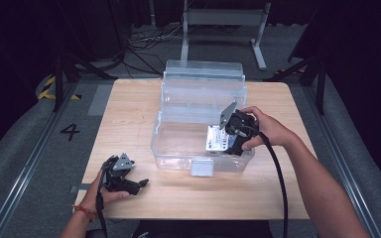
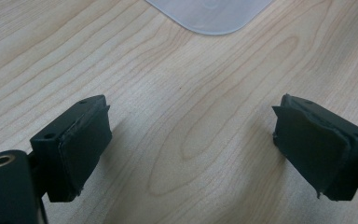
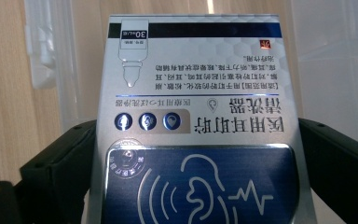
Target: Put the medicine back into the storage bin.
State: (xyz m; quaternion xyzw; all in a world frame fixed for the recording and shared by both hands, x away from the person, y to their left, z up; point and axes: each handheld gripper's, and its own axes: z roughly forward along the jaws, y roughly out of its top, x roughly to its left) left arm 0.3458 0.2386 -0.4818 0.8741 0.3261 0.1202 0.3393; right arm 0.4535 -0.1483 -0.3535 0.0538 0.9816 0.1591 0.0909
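High view. Dark room, grey floor with one painted numeral 4 (image 1: 70, 131), loose cables (image 1: 146, 42) and one light metal stand (image 1: 224, 20) beyond the far edge. One light wooden table (image 1: 129, 114), rectangular with rounded corners. One clear plastic storage bin (image 1: 176, 144) at centre, its lid (image 1: 203, 79) hinged open and standing upright at the back, one latch (image 1: 202, 167) on the front wall. Two hand-held grippers, one per hand. Left gripper (image 1: 141, 184) low on the near-left part of the table, well apart from the bin, jaws spread, nothing between them. Right gripper (image 1: 223, 141) inside the bin's right half, clamped on one small carton (image 1: 217, 138), white and blue, within the bin's walls; whether the carton touches the bin floor cannot be told. One black cable (image 1: 278, 173) trailing from the right gripper along the forearm.

Left gripper view. Bare wood grain of the table (image 2: 177, 116). Two black jaws rising from the bottom, standing wide apart with empty tabletop between. One rounded translucent corner of the bin (image 2: 209, 14) at the top edge.

Right gripper view. One carton (image 3: 196, 116) front and centre, printed side facing the camera, text upside down: silver upper panel with one dropper-bottle drawing, three small round icons, dark blue lower panel with one ear-and-waveform emblem. Two black jaws pressed against the carton's left and right edges. Clear bin wall (image 3: 56, 56) behind, wood visible through it.
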